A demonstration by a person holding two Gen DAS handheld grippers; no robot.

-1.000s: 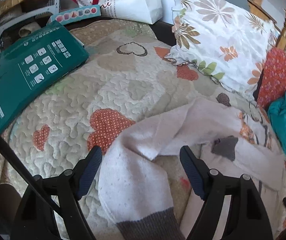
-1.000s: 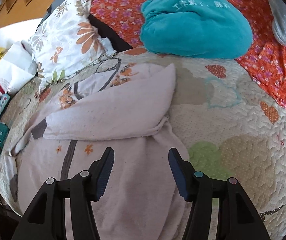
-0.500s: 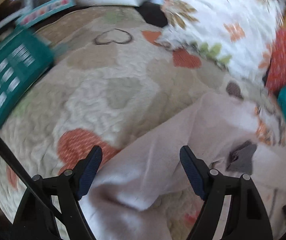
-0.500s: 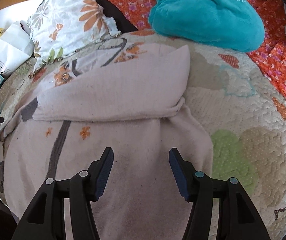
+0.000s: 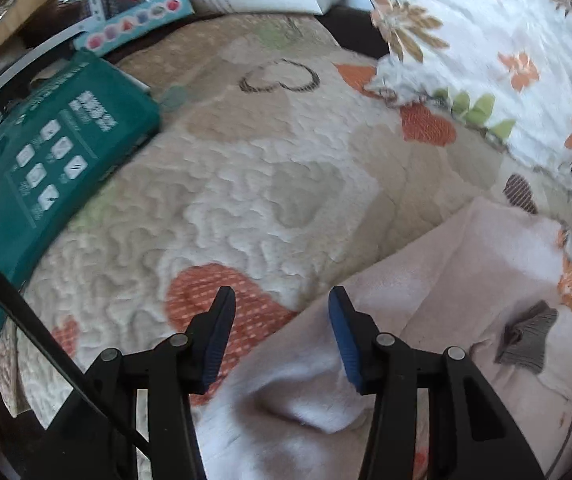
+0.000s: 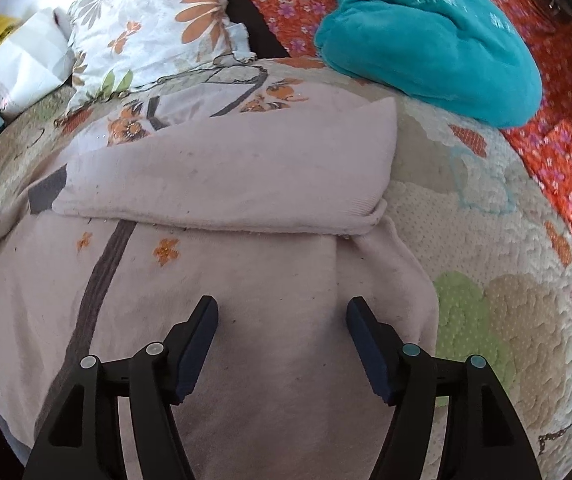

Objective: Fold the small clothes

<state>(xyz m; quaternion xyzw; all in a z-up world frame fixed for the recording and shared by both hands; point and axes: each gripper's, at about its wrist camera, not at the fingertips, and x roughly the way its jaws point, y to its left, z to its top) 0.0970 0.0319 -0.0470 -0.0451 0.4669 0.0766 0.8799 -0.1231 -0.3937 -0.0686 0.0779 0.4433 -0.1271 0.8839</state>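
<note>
At the left edge of the quilted bed cover (image 5: pixel 254 184) a green box (image 5: pixel 46 160) lies clear of the work, and just inward of it the left gripper (image 5: pixel 282 312) hangs over the left margin of the pale pink knit garment (image 6: pixel 214 272). Its jaws have just been closing and now stand part way together, with a raised fold of the knit (image 5: pixel 309 396) between them; the pads do not visibly press the cloth yet. The garment lies spread across the middle of the cover, one sleeve (image 6: pixel 238 176) already laid across the chest, a grey cuff (image 5: pixel 529 340) showing near the left side. It looks light, soft and limp, likely to sag and drag on the quilting, not slide, so a pinch on a doubled edge or seam should hold better than a single layer. Further right, the right gripper (image 6: pixel 282 316) hovers over the lower body of the garment near its right side seam, jaws well apart and just opened wider, nothing clamped. That side edge, close to the hem, seems the sound place to grip. Beyond, at the cover's far right corner, a teal plush bundle (image 6: pixel 425 36) rests.
</note>
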